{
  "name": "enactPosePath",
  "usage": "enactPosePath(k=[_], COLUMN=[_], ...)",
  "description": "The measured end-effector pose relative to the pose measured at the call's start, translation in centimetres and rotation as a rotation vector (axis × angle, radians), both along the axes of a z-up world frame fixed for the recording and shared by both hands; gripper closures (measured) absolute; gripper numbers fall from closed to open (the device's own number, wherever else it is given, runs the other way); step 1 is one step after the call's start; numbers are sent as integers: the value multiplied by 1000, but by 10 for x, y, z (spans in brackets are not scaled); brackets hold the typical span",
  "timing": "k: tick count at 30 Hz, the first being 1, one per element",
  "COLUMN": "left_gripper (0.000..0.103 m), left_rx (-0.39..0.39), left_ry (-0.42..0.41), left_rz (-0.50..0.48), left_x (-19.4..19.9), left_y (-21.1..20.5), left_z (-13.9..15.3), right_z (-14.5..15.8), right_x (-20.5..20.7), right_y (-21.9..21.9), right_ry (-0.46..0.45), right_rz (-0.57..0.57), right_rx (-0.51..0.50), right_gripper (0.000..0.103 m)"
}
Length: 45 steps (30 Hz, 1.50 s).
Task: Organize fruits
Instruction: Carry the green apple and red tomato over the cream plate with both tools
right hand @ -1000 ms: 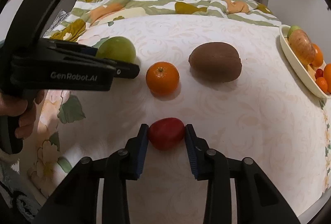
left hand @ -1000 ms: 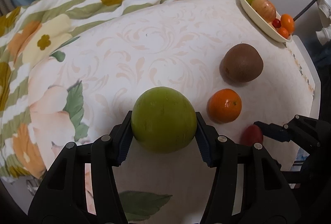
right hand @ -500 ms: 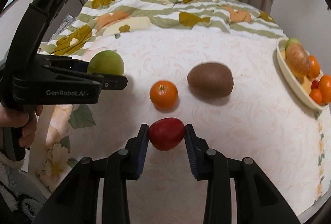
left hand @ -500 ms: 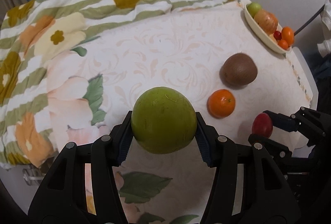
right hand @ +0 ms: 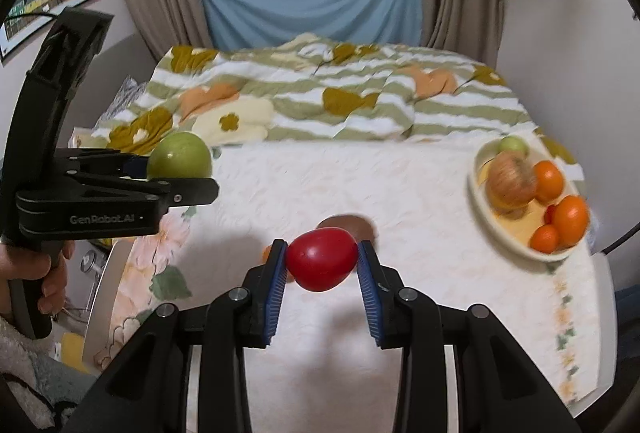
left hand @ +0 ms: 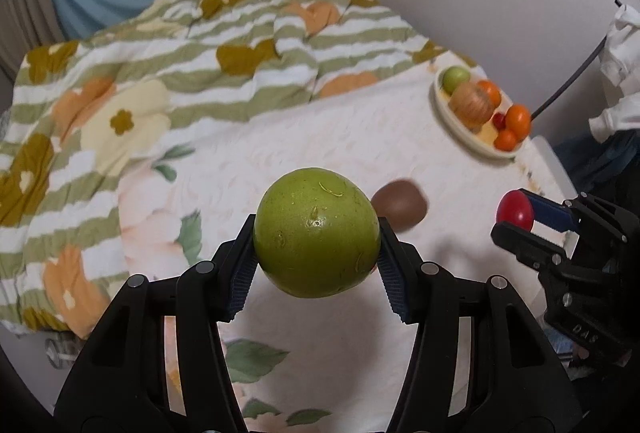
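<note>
Carrying is the step in hand, by the look of it: both grippers are holding fruit clear of the cloth (right hand: 400,193), and the plate (right hand: 480,209) at the right of the right-wrist frame seems the likely destination. The left gripper (left hand: 317,257) is closing its jaws wide around a green apple (left hand: 316,233), which is filling the centre of the left-wrist frame and sitting pinched between both blue pads. The right gripper (right hand: 322,269) is gripping a red fruit (right hand: 322,264) with jaws much narrower, at the lower centre of its own frame. Two fruits are lying loose on the cloth: a kiwi (left hand: 400,207) just right of the apple in the left view, and an orange (right hand: 267,253) peeking out as a sliver beside the right gripper's left finger. The plate is holding, as far as blur allows, one small green fruit (right hand: 512,145), one striped apple (right hand: 512,183), three orange fruits (right hand: 570,219) and one small red one (right hand: 550,213). So two are being held, two are waiting, and about six are plated. Next, each gripper probably needs swinging toward the upper right, lowering over a free gap on the plate and opening gently; the plate is looking crowded, so the big apple may roll or nudge its neighbours.
</note>
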State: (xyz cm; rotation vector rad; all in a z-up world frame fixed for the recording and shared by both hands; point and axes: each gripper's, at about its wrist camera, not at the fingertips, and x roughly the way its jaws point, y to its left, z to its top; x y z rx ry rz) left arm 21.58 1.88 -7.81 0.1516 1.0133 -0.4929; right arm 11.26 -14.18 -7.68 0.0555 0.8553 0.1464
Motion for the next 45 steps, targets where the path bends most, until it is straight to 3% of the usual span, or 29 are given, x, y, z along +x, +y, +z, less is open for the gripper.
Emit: enactPosePath(k=[9,18,26,34,45], left_gripper=[41,41,41,41,41], left_rx=[-43,-59,-93,-76,-42], left_ry=[-43,-54,-3,73,191], left_rz=[67,81,112,88,56], left_x=[-11,-16,-9,2,26], left_y=[-67,-156,-227,-281,-307], left_z=[28,33,14,-18,-69], right_z=[20,26,20,7,-23], right_x=[3,12,26,47,67], right_y=[-83,-171,-239,-282,-302], right_ry=[-18,-24,-9,18,78], right_rz=[8,23,65,55,2], right_rx=[5,-1,-7,4,32], right_gripper=[71,71,71,71,71])
